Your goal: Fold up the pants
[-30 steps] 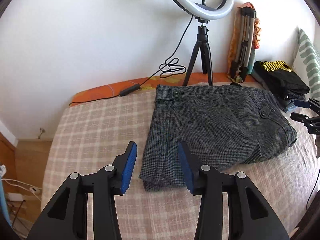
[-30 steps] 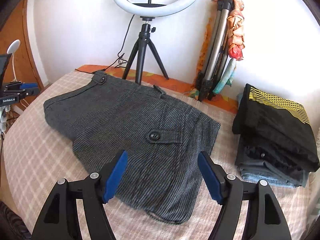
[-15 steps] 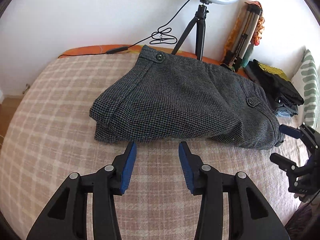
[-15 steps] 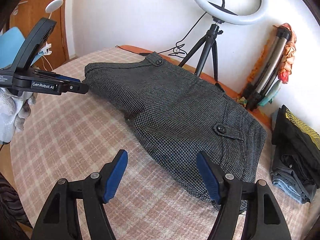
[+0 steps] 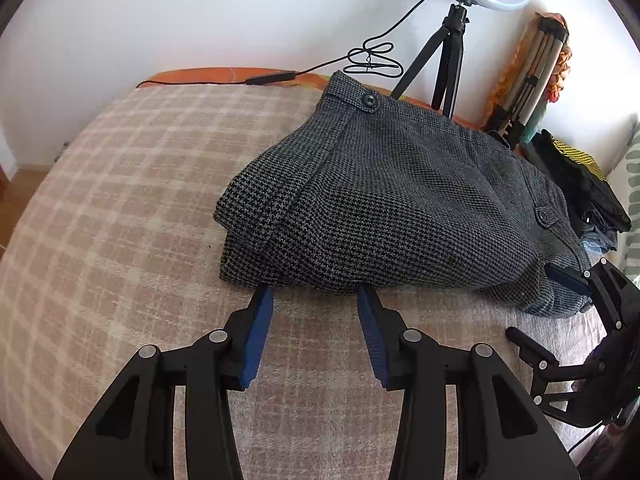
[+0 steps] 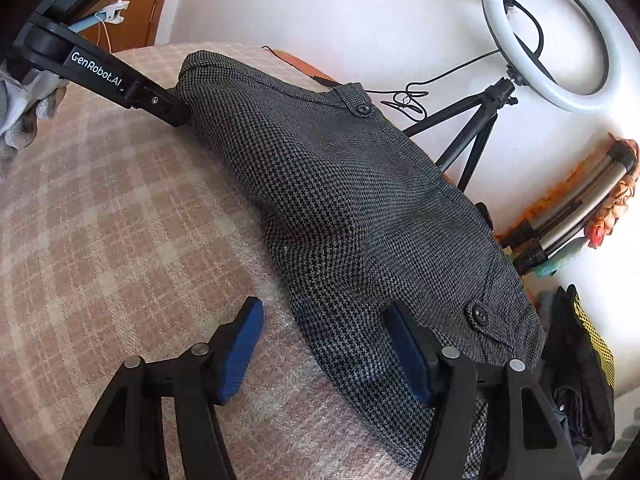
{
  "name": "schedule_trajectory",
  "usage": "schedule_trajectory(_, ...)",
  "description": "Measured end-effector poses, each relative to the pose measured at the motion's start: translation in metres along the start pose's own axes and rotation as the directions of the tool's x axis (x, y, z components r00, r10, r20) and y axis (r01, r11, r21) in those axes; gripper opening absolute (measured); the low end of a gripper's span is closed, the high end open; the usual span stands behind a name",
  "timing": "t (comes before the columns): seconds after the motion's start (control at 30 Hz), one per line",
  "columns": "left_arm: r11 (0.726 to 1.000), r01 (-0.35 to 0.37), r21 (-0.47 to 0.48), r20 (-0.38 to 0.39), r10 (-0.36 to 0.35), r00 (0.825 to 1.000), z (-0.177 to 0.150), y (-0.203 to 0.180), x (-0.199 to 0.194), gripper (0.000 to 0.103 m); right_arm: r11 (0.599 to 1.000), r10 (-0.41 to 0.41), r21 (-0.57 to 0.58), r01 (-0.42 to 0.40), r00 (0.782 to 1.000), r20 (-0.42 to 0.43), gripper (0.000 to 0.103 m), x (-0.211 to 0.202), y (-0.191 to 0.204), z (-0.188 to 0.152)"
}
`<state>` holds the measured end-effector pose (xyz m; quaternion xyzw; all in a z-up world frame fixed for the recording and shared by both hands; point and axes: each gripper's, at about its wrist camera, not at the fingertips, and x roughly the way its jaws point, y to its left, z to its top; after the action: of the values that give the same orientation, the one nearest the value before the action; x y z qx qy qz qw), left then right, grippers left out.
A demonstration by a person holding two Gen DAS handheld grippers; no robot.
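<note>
Both grippers have closed in on the pants since half a second ago: the left gripper (image 5: 315, 294) now has its fingertips right at the near fold of the pants (image 5: 392, 208), where before a strip of blanket lay between them, and the right gripper (image 6: 322, 312) has dropped low so the cloth fills its view. Left jaws stand apart, blue pads showing, nothing between them; whether the tips are touching or slipping under the edge is hard to say. Right jaws are spread wide too, one finger over bare blanket, the other pressed against the cloth just below the pocket button (image 6: 478, 313), and the lower hem runs behind that finger and out of sight.

From the right wrist view the left gripper's tips vanish behind the bulge of the pants, and only a scrap of gloved hand (image 6: 20, 120) shows at the frame edge. From the left wrist view the right gripper is half cut off at the far end of the garment.

Pants lie folded in a thick grey houndstooth bundle on the checked blanket (image 5: 120, 208) covering the bed, waistband button towards the wall. Behind them a ring light (image 6: 548, 36) on a black tripod, its cable looped against the white wall, a folded tripod (image 6: 576, 208) leaning beside it, and a stack of dark clothes (image 6: 580, 360) just beside the pants, partly out of frame
</note>
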<state>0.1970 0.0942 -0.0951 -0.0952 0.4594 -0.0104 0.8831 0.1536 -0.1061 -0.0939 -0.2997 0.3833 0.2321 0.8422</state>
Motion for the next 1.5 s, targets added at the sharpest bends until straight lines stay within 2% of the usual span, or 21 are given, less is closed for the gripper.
schedule_trajectory(0.03,1.0,-0.005,0.007,-0.002,0.005,1.0,0.001,-0.001,0.003,0.042,1.0,-0.006,0.004,0.006,1.0,-0.016,0.026,0.003,-0.003,0.001)
schedule_trajectory(0.1,1.0,-0.013,0.016,-0.002,0.013,1.0,0.004,-0.002,0.006,0.042,0.997,0.052,0.057,-0.051,0.999,-0.014,0.022,0.004,-0.016,0.003)
schedule_trajectory(0.17,1.0,-0.021,0.007,0.022,0.02,1.0,0.009,-0.002,0.002,0.042,0.983,0.119,0.137,-0.119,0.993,0.007,0.012,-0.001,-0.035,0.005)
schedule_trajectory(0.37,0.999,-0.043,0.01,0.127,0.042,0.991,0.025,-0.007,-0.026,0.042,0.882,0.254,0.378,-0.281,0.96,0.122,0.01,-0.014,-0.093,0.006)
schedule_trajectory(0.5,0.997,-0.029,0.072,0.149,0.018,0.989,0.019,-0.02,-0.041,0.042,0.879,0.271,0.375,-0.295,0.955,0.116,0.01,-0.012,-0.092,0.006)
schedule_trajectory(0.53,0.994,-0.031,0.106,0.147,0.015,0.989,0.015,-0.026,-0.045,0.042,0.873,0.282,0.38,-0.305,0.952,0.116,0.013,-0.011,-0.092,0.006)
schedule_trajectory(0.57,0.99,-0.026,0.139,0.14,0.007,0.99,0.012,-0.032,-0.047,0.042,0.87,0.285,0.387,-0.306,0.952,0.113,0.02,-0.01,-0.092,0.005)
schedule_trajectory(0.7,0.972,0.072,0.224,0.087,-0.094,0.992,-0.004,-0.061,-0.046,0.042,0.89,0.256,0.366,-0.272,0.962,0.093,0.035,-0.016,-0.09,-0.001)
schedule_trajectory(0.8,0.941,0.081,0.329,0.056,-0.105,0.993,-0.015,-0.092,-0.039,0.054,0.869,0.247,0.415,-0.268,0.963,0.106,0.051,-0.029,-0.099,-0.015)
schedule_trajectory(0.83,0.926,0.067,0.371,0.049,-0.092,0.995,-0.019,-0.101,-0.037,0.056,0.853,0.232,0.454,-0.256,0.967,0.108,0.064,-0.033,-0.104,-0.023)
schedule_trajectory(0.87,0.913,0.051,0.406,0.042,-0.074,0.996,-0.023,-0.11,-0.032,0.056,0.832,0.213,0.501,-0.237,0.971,0.106,0.074,-0.038,-0.111,-0.033)
schedule_trajectory(1.0,0.871,-0.014,0.491,0.007,0.012,1.0,-0.031,-0.127,-0.005,0.057,0.698,0.173,0.692,-0.184,0.981,0.086,0.078,-0.052,-0.139,-0.075)
schedule_trajectory(1.03,0.863,-0.03,0.504,0.0,0.035,0.999,-0.031,-0.127,0.001,0.057,0.652,0.161,0.739,-0.169,0.984,0.083,0.08,-0.054,-0.147,-0.088)
schedule_trajectory(1.1,0.858,-0.043,0.512,-0.013,0.057,0.998,-0.031,-0.127,0.011,0.057,0.53,0.16,0.833,-0.159,0.983,0.086,0.084,-0.056,-0.16,-0.117)
schedule_trajectory(1.17,0.865,-0.041,0.5,-0.011,0.054,0.998,-0.03,-0.124,0.013,0.057,0.401,0.182,0.901,-0.165,0.978,0.098,0.084,-0.053,-0.171,-0.144)
schedule_trajectory(1.23,0.872,-0.042,0.487,-0.011,0.054,0.998,-0.026,-0.121,0.015,0.057,0.305,0.198,0.941,-0.145,0.976,0.086,0.085,-0.046,-0.178,-0.165)
schedule_trajectory(1.37,0.874,-0.035,0.485,-0.014,0.047,0.999,-0.021,-0.119,0.019,0.052,0.208,0.278,0.96,-0.188,0.952,0.126,0.085,-0.025,-0.181,-0.179)
schedule_trajectory(1.4,0.873,-0.036,0.486,-0.011,0.048,0.999,-0.02,-0.118,0.019,0.046,0.193,0.294,0.961,-0.197,0.946,0.135,0.085,-0.021,-0.18,-0.179)
schedule_trajectory(1.43,0.872,-0.045,0.488,-0.006,0.055,0.998,-0.019,-0.116,0.02,0.035,0.18,0.309,0.962,-0.207,0.94,0.144,0.085,-0.016,-0.178,-0.178)
schedule_trajectory(1.47,0.869,-0.061,0.49,0.0,0.07,0.998,-0.018,-0.114,0.02,0.023,0.184,0.304,0.96,-0.211,0.941,0.149,0.086,-0.014,-0.176,-0.175)
schedule_trajectory(1.5,0.866,-0.069,0.495,0.0,0.08,0.997,-0.017,-0.111,0.02,0.019,0.198,0.297,0.957,-0.211,0.944,0.147,0.086,-0.012,-0.175,-0.172)
